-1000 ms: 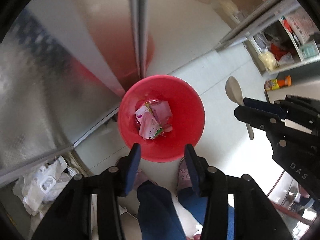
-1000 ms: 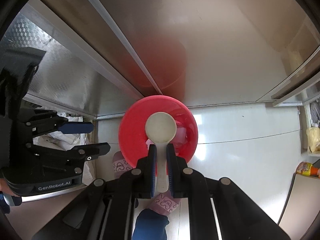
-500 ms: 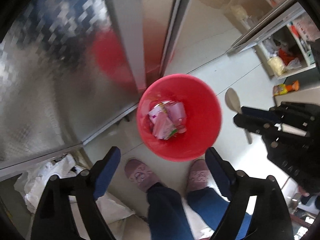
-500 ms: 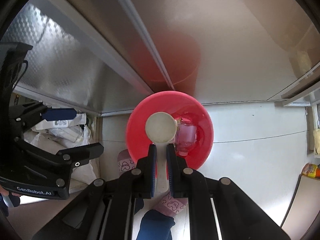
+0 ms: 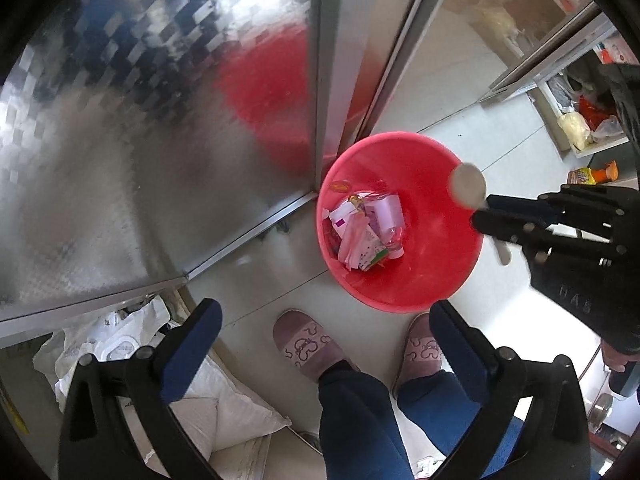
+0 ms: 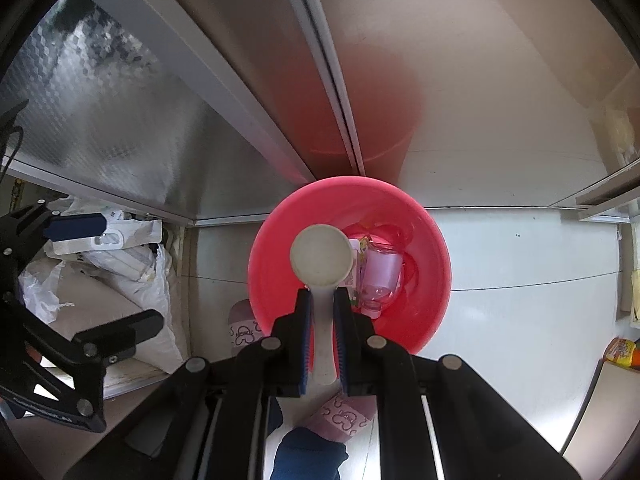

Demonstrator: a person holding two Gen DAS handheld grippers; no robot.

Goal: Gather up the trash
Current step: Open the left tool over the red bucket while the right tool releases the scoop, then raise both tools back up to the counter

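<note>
- "DAS" stands in raised letters on the black body of the right gripper (image 5: 486,216), seen from the left wrist view.
- A line of small pale lettering runs along the body of the left gripper (image 6: 102,276) in the right wrist view; too blurred to read.
- Print on the wrappers (image 5: 360,236) in the bin (image 5: 440,284) cannot be read.

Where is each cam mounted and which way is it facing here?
Left wrist: on the left gripper, looking straight down at the floor and red bin; shows its open jaws, the person's slippers and legs, and the right gripper.
Right wrist: on the right gripper, looking steeply down over the bin; shows its jaws shut on a spoon, a slipper, and the left gripper.
Shared: bin, spoon, slippers, metal panels, white bags.
</note>
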